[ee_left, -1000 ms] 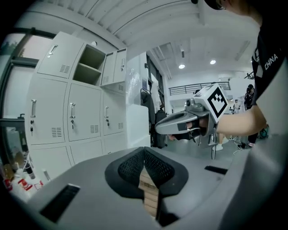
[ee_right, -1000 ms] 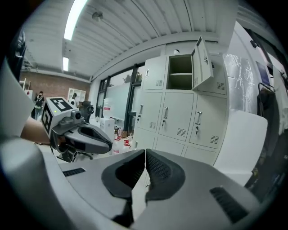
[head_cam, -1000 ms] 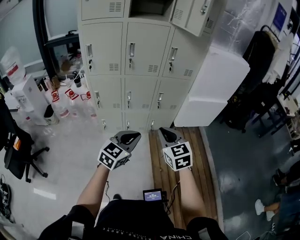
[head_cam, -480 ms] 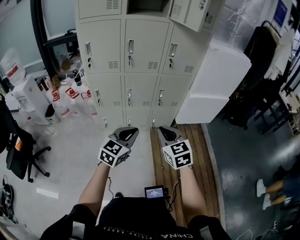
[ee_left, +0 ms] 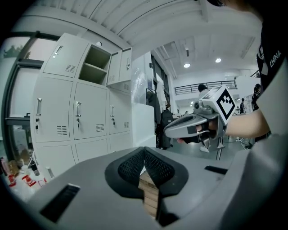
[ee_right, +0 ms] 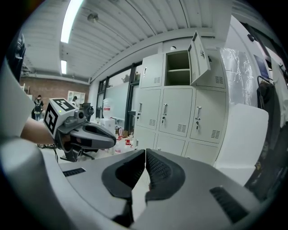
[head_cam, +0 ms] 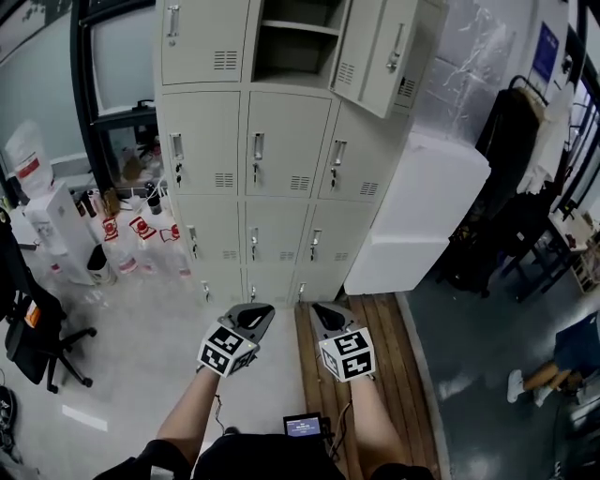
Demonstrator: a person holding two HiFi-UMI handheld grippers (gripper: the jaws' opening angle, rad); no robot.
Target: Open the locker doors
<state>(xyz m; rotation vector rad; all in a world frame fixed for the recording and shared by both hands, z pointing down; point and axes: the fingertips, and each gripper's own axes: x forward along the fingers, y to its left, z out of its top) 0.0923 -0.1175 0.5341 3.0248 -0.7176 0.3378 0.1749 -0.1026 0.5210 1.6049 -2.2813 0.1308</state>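
A bank of pale metal lockers [head_cam: 281, 178] is pictured from above, well ahead of two hand-held grippers that are held low and side by side over the floor [head_cam: 159, 309]. The fingers [ee_left: 157, 168] of the left gripper [head_cam: 255, 315] are pressed together with nothing caught between them. The fingers [ee_right: 159, 170] of the right gripper [head_cam: 322, 313] are likewise closed and empty. Neither gripper is in contact with the lockers. In the top row, the door [head_cam: 380, 52] of the middle compartment [head_cam: 295, 47] is swung out to the right, and a shelf [head_cam: 298, 28] is exposed inside. Every other door in view is shut, each fitted with an upright metal handle. A large white box [head_cam: 422, 206] is set just beside the lockers on their right. Wooden boards [head_cam: 394, 347] are laid on the floor in front of it, beneath the right gripper. Bottles [head_cam: 141, 230] with red labels are gathered on the floor to the left of the lockers, and a black office chair [head_cam: 33, 328] is seen at the left edge. Dark coats [head_cam: 511, 178] are hung at the far right, and a small lit screen [head_cam: 305, 427] is worn at the person's waist.
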